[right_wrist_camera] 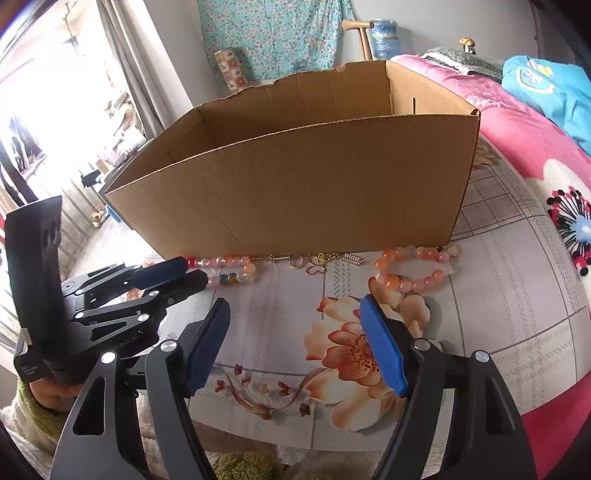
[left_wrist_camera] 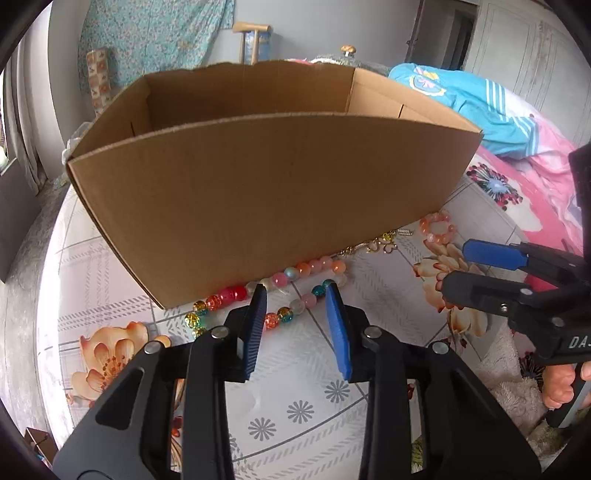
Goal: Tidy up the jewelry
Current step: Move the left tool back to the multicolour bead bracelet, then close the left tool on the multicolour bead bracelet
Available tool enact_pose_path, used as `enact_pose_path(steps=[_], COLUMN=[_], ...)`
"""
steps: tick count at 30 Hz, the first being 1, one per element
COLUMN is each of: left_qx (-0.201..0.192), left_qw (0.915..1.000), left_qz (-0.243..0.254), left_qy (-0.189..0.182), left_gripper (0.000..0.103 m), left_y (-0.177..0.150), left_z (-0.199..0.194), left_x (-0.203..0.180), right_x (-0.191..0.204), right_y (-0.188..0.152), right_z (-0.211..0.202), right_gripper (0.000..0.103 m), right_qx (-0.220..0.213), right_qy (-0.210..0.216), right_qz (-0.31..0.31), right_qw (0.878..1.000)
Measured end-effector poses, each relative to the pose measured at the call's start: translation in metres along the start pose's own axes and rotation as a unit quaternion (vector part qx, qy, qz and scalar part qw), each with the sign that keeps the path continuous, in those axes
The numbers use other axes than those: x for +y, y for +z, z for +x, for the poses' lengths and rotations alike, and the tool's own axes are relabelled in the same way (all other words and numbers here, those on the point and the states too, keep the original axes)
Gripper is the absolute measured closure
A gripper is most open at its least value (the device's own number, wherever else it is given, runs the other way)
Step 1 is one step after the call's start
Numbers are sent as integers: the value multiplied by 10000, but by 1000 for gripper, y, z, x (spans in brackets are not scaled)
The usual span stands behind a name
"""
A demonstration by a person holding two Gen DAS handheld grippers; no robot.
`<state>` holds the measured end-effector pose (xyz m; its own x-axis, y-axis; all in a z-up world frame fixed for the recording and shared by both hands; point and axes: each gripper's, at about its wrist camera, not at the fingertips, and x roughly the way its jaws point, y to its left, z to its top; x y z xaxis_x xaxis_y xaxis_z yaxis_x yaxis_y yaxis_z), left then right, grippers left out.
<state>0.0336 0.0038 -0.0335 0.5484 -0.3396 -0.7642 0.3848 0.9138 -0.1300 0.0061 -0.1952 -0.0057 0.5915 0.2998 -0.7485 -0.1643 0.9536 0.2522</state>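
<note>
Two grippers are yours here, and neither has hold of anything. Your left gripper (left_wrist_camera: 297,295) hangs low over the flowered bedsheet (left_wrist_camera: 110,258) with its blue pads (left_wrist_camera: 338,325) parted to a moderate gap, their tips just short of a multicoloured bead bracelet (left_wrist_camera: 280,280) that lies against the foot of the open cardboard box (left_wrist_camera: 266,192). Your right gripper (right_wrist_camera: 291,306) is spread wider, its fingers (right_wrist_camera: 382,347) framing a printed orange flower (right_wrist_camera: 354,350) on the sheet, with nothing between them. Ahead of it, a pink and orange bead bracelet (right_wrist_camera: 413,267) rests in a loop near the right-hand corner of the box. Between the two bracelets, a scatter of small gold pieces (right_wrist_camera: 317,260) lies close along the box's front wall; they are too small to name one by one, though a tiny metal spring (right_wrist_camera: 352,257) shows among them. You cannot see the box floor from either view. Beyond the box, a turquoise garment (left_wrist_camera: 472,103) lies on a pink quilt (right_wrist_camera: 517,125), and a green floral cloth (right_wrist_camera: 273,33) hangs on the far wall.
</note>
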Motion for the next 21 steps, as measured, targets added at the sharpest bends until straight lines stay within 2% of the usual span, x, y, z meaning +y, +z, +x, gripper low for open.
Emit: enact_pose_path(steps=[1, 5, 13, 16, 19, 21], left_qx=[109, 350, 638, 678, 593, 377], left_qw=[9999, 9993, 9947, 9929, 9935, 9945], left_qz=[-65, -40, 13, -53, -14, -5], left_qy=[-7, -133, -806, -973, -968, -978], left_gripper=[79, 79, 79, 79, 76, 73], left_y=[-1, -7, -30, -39, -46, -48], left_z=[4, 4, -12, -19, -27, -36], left_x=[2, -3, -15, -15, -16, -16], right_x=[0, -2, -1, -1, 2, 8], right_y=[-1, -2, -3, -1, -1, -1], right_z=[0, -3, 0, 2, 4, 4], right_gripper=[32, 32, 32, 32, 32, 39], right_qx=[4, 11, 76, 76, 85, 98], right_qy=[11, 1, 75, 167, 258, 352], right_qz=[17, 55, 123, 142, 108, 21], right_qw=[10000, 10000, 9999, 9997, 9996, 9993])
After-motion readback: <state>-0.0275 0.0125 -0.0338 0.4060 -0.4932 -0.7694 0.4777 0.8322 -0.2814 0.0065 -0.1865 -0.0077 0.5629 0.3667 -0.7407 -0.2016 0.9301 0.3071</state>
